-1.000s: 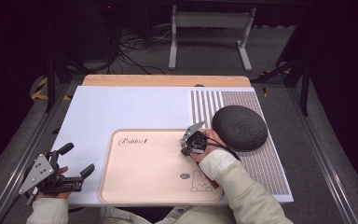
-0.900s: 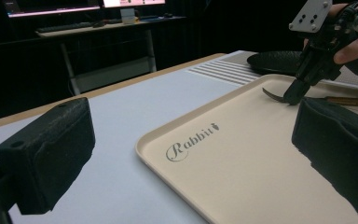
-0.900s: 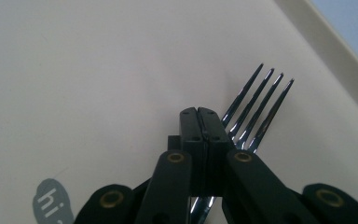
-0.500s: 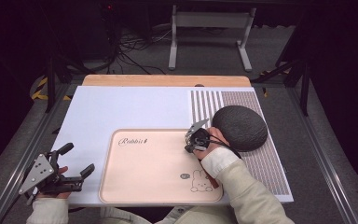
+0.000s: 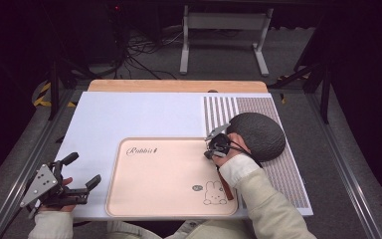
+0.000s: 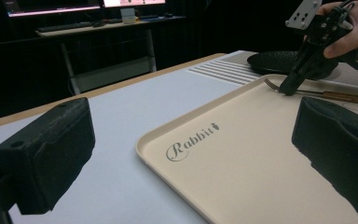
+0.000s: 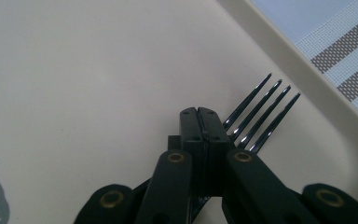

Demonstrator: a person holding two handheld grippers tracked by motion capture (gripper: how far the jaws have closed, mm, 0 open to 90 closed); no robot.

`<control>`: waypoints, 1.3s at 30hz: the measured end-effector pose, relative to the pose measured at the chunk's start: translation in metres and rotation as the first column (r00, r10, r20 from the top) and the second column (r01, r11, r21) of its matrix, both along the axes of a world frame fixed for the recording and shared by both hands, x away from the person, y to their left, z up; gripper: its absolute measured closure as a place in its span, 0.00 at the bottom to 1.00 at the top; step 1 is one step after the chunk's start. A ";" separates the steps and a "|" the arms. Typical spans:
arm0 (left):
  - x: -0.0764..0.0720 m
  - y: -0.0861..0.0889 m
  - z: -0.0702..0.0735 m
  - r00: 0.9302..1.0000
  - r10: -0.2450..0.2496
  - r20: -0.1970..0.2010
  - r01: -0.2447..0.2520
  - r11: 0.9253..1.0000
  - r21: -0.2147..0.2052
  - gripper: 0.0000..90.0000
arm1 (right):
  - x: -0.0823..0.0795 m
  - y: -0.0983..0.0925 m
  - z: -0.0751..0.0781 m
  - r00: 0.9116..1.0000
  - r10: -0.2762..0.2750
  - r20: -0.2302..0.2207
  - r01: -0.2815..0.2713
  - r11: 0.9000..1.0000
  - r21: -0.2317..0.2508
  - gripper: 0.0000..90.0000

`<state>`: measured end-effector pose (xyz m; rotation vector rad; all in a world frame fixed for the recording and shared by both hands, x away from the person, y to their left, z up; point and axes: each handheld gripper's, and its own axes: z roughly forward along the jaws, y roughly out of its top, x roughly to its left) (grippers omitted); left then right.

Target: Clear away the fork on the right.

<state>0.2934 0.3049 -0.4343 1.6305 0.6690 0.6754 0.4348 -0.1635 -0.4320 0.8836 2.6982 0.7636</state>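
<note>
A fork with dark tines (image 7: 261, 112) and a brown handle (image 5: 225, 188) lies along the right side of a beige tray (image 5: 164, 179) printed "Rabbit". My right gripper (image 5: 210, 149) is tipped down onto the fork's neck, just behind the tines, with its jaws pressed together on it (image 7: 199, 114). From the left gripper view, the right gripper (image 6: 289, 88) touches the fork (image 6: 340, 96) near the tray's far rim. My left gripper (image 5: 83, 169) stands open off the tray's left side, near the table's front edge, with nothing between its pads (image 6: 51, 149).
A dark grey dome-shaped object (image 5: 256, 135) sits on a striped mat (image 5: 288, 174) just right of the right hand. The tray lies on a white sheet (image 5: 129, 114) over the wooden table. Table legs and cables stand beyond the far edge.
My right gripper has shifted a little to the right and away, toward the tray's far right corner. The left gripper has stayed put.
</note>
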 end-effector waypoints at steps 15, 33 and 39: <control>0.000 0.000 0.000 1.000 0.002 -0.002 -0.002 1.000 -0.002 0.00 | 0.003 -0.019 0.000 0.998 -0.070 0.007 0.070 0.998 0.006 1.00; 0.001 -0.001 0.000 1.000 0.001 -0.003 -0.001 1.000 -0.002 0.00 | 0.001 -0.028 0.001 0.993 -0.116 0.004 0.116 0.993 0.022 1.00; 0.002 -0.001 0.000 1.000 -0.005 -0.005 0.005 1.000 0.002 0.00 | -0.002 -0.030 0.009 0.993 -0.107 0.040 0.105 0.993 0.056 0.93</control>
